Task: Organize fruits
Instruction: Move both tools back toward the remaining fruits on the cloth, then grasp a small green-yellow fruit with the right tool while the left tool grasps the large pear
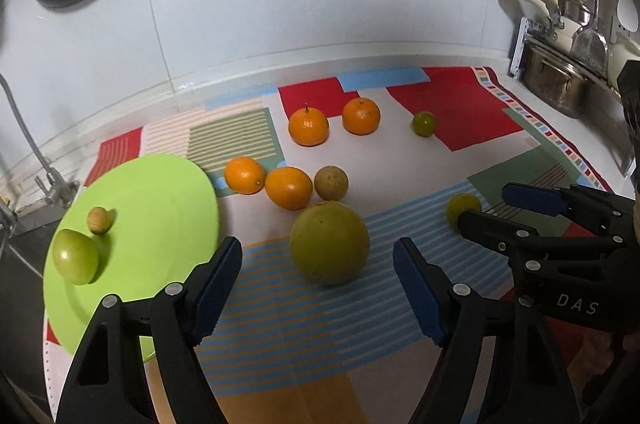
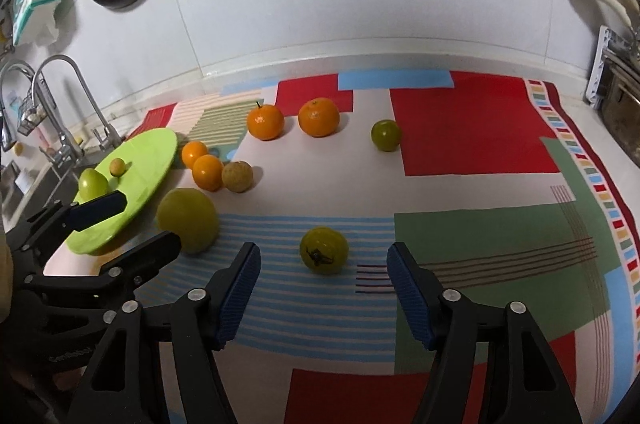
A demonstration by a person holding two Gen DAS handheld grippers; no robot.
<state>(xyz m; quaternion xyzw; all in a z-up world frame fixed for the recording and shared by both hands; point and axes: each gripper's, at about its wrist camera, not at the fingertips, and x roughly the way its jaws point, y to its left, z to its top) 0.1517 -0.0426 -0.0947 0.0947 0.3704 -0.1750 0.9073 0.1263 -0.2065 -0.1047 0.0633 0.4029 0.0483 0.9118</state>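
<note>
Fruits are lined up dead ahead of both parted, empty grippers: large green fruit (image 1: 329,243) is framed just beyond left gripper (image 1: 318,280), small green tomato (image 2: 324,250) just beyond right gripper (image 2: 323,288), green plate (image 1: 160,192) lying left.

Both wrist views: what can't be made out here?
- Plate: near rim hidden by the left claw in the left view, partly by that claw's finger in the right view.
- Small green fruit: part covered by the right claw's finger in the left view.
- Pots: cut off at the right edge in the left view.
</note>
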